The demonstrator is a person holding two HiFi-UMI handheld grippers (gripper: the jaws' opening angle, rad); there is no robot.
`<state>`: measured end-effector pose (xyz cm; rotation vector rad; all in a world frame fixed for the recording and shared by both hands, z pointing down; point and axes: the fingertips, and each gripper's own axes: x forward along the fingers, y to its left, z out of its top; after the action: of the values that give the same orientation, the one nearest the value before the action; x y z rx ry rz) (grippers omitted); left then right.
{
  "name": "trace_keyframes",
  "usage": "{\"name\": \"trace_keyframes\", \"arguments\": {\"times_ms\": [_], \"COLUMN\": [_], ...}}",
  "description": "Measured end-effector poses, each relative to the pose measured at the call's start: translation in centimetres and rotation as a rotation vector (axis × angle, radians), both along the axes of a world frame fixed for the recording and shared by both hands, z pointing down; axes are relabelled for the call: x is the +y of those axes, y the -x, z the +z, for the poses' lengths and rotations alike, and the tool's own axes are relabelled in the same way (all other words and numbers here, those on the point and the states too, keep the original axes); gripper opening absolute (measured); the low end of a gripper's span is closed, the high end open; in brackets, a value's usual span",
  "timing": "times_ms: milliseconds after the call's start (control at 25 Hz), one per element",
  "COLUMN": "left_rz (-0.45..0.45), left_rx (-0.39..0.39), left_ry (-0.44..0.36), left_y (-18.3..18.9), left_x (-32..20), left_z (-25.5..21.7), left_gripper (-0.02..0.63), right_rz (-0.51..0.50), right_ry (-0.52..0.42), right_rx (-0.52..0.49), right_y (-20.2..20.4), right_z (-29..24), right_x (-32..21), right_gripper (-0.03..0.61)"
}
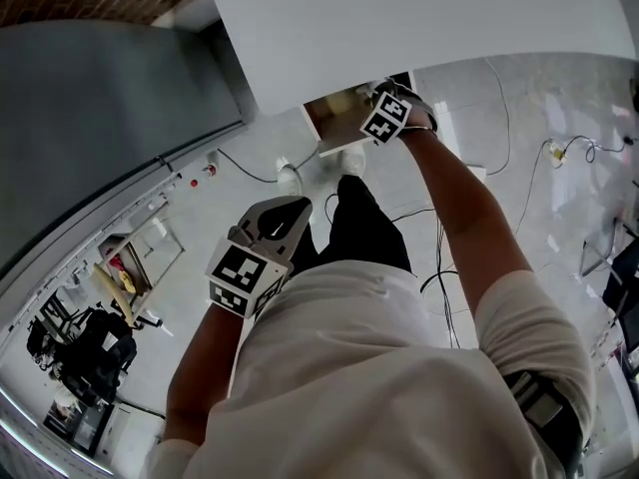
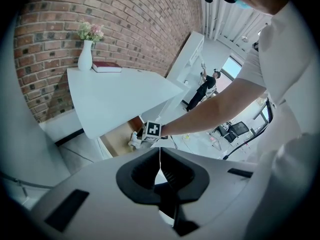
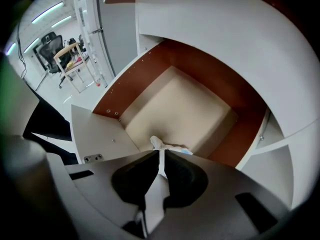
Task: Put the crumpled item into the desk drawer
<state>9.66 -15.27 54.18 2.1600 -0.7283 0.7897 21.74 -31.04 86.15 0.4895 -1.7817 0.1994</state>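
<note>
The crumpled item (image 3: 169, 146) is a small wad of white paper, and my right gripper (image 3: 161, 152) is shut on it. It hangs over the pale floor of the open desk drawer (image 3: 185, 109), just inside the front edge. From the head view the right gripper's marker cube (image 1: 387, 116) sits at the drawer (image 1: 334, 118) under the white desk top (image 1: 399, 18); its tips are hidden there. My left gripper (image 1: 298, 208) is held back near the person's body, shut with nothing in it. Its own view shows the right gripper (image 2: 151, 130) and the wad (image 2: 134, 140) at the drawer.
A white vase of flowers (image 2: 85, 54) and a red book (image 2: 106, 67) stand on the desk against a brick wall (image 2: 140, 29). Cables (image 1: 449, 287) trail over the pale floor. The person's legs (image 1: 361, 223) stand in front of the drawer.
</note>
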Motion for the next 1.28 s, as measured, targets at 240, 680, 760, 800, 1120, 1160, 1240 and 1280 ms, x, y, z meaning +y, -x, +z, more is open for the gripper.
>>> {"name": "trace_keyframes", "arguments": {"times_ms": [240, 680, 760, 800, 1120, 1160, 1240, 1280], "left_rz": [0.029, 0.069, 0.082, 0.087, 0.125, 0.133, 0.149, 0.156], "left_rx": [0.025, 0.065, 0.070, 0.072, 0.096, 0.099, 0.103, 0.105], "left_ry": [-0.036, -0.097, -0.105, -0.109, -0.154, -0.161, -0.173, -0.178], "left_y": [0.9, 6.3, 7.7, 8.4, 13.2, 13.6, 14.7, 15.2], "left_x": [0.9, 3.2, 3.8, 4.1, 6.4, 6.7, 7.8, 8.4], "left_z": [-2.3, -6.0, -6.5, -6.7, -8.7, -9.0, -9.5, -9.8], "left_gripper": [0.025, 0.025, 0.025, 0.025, 0.025, 0.025, 0.025, 0.025], "right_rz": [0.075, 0.256, 0.288, 0.305, 0.395, 0.404, 0.418, 0.425], "right_ry": [-0.028, -0.022, -0.022, -0.021, -0.019, -0.022, -0.028, -0.030], "right_rx": [-0.032, -0.120, -0.137, -0.148, -0.253, -0.264, -0.286, -0.297], "right_y": [0.2, 3.0, 4.1, 4.7, 9.7, 10.1, 11.3, 11.9], "right_z": [-4.1, -11.9, -13.2, -13.9, -20.5, -21.3, -23.0, -23.8], "right_x": [1.7, 8.1, 9.3, 9.9, 15.3, 16.1, 18.0, 19.0], "right_gripper": [0.040, 0.029, 0.029, 0.029, 0.029, 0.029, 0.029, 0.029]}}
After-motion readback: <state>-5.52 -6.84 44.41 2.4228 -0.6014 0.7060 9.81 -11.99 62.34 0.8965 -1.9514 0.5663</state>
